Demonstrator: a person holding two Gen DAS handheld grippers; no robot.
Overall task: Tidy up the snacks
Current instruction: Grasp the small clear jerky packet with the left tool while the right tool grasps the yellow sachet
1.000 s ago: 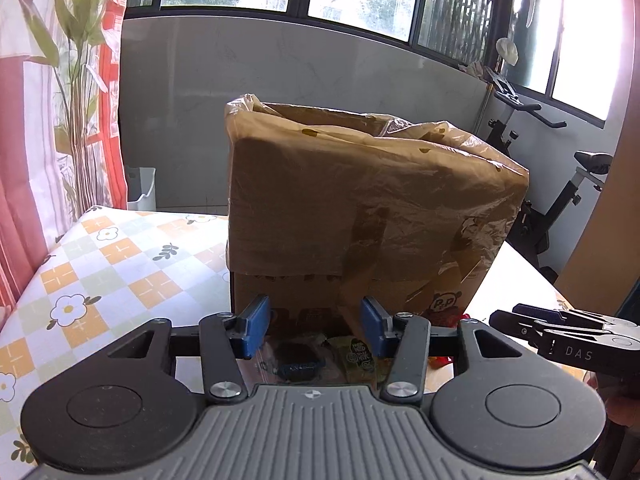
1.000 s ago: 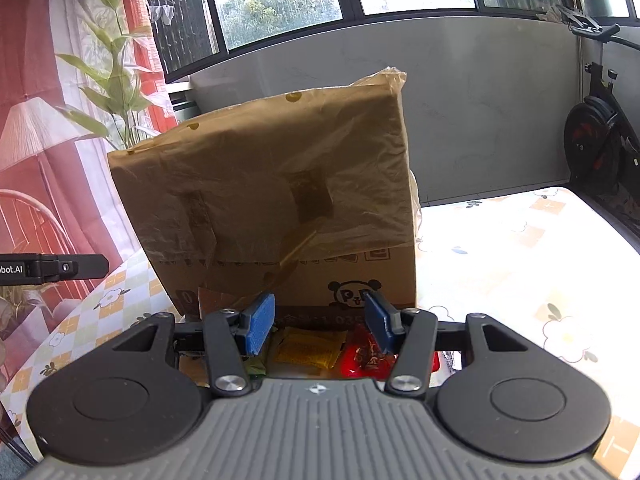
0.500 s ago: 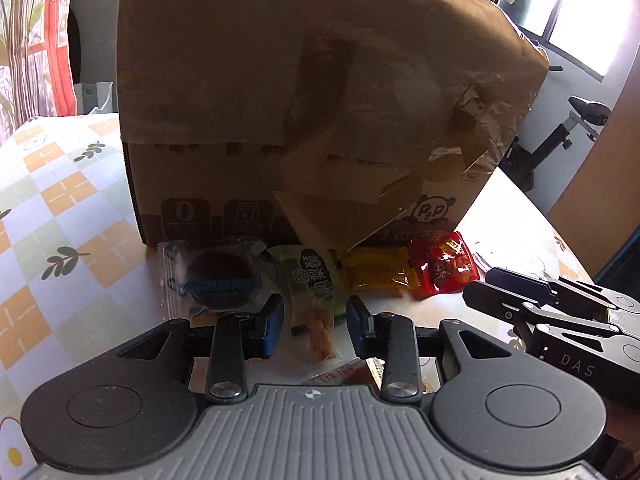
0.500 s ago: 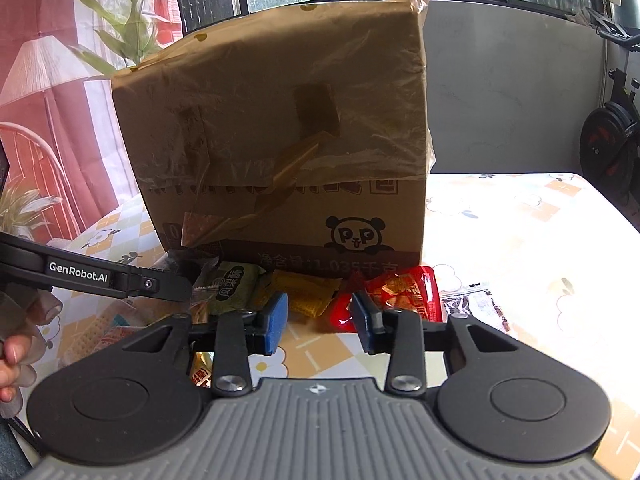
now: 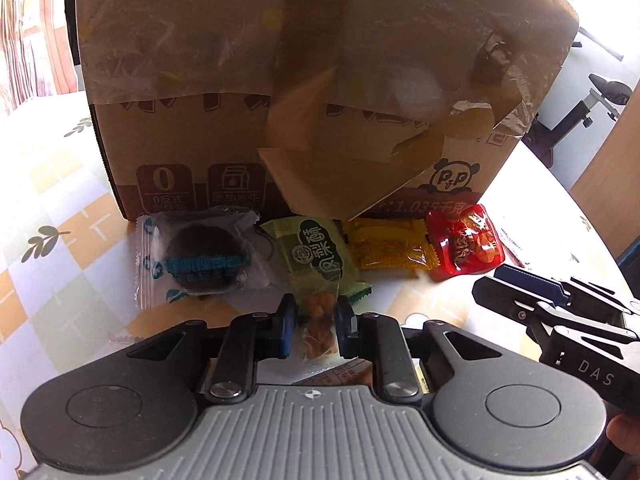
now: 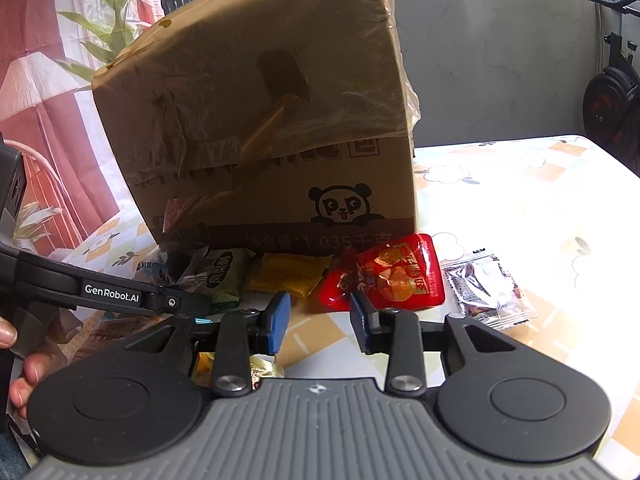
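Snack packets lie in a row along the foot of the panda-printed cardboard box, which serves here as the landmark. From the box's left end to its right: a clear-wrapped dark round biscuit, a green packet, a yellow packet and a red packet; a silver-and-dark sachet lies just beyond the box's right corner. The green packet runs lengthwise away from the box toward the left gripper, so its near, transparent end sits between the two blue-padded fingers. The jaws stand narrowly apart and close about that end; whether the pads already press it cannot be told, so the grasp is judged to be at the point of closing rather than made. The left gripper is plainly the nearer tool to this packet. The right gripper hovers before the box's right half with its jaws parted and nothing between them, its fingertips just short of the red packet, which lies ahead and slightly right of it. The flower-patterned tablecloth bears everything.
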